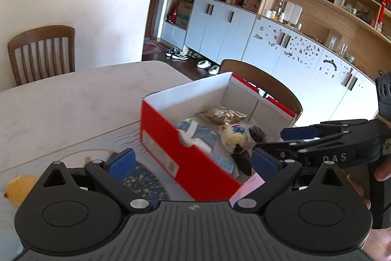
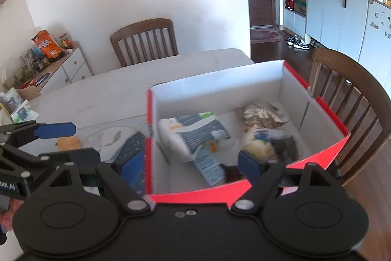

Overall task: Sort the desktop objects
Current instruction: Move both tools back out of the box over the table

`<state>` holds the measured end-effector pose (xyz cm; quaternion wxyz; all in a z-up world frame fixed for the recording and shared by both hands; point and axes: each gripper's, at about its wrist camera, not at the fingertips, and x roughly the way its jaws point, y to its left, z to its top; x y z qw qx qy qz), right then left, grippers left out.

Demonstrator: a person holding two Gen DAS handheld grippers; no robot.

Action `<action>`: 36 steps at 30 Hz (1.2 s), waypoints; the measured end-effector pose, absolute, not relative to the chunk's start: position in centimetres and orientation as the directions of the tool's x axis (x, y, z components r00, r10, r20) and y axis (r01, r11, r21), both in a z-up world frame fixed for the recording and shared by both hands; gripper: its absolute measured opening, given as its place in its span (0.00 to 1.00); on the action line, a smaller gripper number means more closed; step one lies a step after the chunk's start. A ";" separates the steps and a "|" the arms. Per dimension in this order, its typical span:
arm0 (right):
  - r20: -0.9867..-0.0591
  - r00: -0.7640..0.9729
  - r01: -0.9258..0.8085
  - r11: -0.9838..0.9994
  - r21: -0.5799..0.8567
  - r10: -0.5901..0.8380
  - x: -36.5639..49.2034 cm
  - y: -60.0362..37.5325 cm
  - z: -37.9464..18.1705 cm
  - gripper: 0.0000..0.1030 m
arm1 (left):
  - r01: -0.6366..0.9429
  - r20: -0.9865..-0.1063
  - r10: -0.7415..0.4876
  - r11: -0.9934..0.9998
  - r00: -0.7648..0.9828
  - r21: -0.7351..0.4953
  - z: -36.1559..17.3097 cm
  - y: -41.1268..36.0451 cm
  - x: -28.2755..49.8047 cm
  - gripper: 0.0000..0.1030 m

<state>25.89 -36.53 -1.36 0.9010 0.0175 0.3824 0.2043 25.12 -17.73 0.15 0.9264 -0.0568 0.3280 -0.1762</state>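
Two grippers are in view, and both stand with jaws wide apart and nothing between the pads. The left gripper [image 1: 193,158] hangs at the near left corner of the red box [image 1: 171,138]; its left pad is outside the box over the table, its right pad over the box's near edge. The right gripper [image 2: 190,163] straddles the near wall of the same box, left pad outside, right pad inside above the contents.

The box sits on the pale table [image 1: 61,99], at the edge nearest a wooden chair [image 2: 347,94]. Its long axis runs from the grippers away toward the far right, open top upward. Inside lie a white and blue pouch [image 2: 195,133], its long axis running roughly along the box's length, a crumpled gold packet [image 1: 224,114] at the far end, and a pale yellow wrapped item [image 2: 259,148] beside a dark one. Outside, left of the box, rest a dark blue patterned item [image 1: 144,177], touching or just beside the wall, and a yellow toy [image 1: 18,187], well apart from the box.

Risks, as judged:
- A pad catches the box rim on descent and shoves or tips the box toward the table edge.
- The two grippers, close together, collide when reaching for the same corner.
- The blue patterned item, tight against the wall, offers poor access for a clean pinch.
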 end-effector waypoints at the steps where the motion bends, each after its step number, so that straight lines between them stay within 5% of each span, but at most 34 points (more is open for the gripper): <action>1: -0.680 0.624 -0.360 0.914 0.187 0.385 25.5 -36.2 -1.4 0.83 | 0.281 -0.589 -0.358 0.934 0.725 -0.222 0.1 -17.2 24.8 0.99; 36: -0.685 0.595 -0.482 0.869 0.114 0.420 14.9 -22.0 -3.0 0.83 | 0.161 -0.620 -0.244 0.969 0.746 -0.188 -3.4 -1.2 14.2 0.99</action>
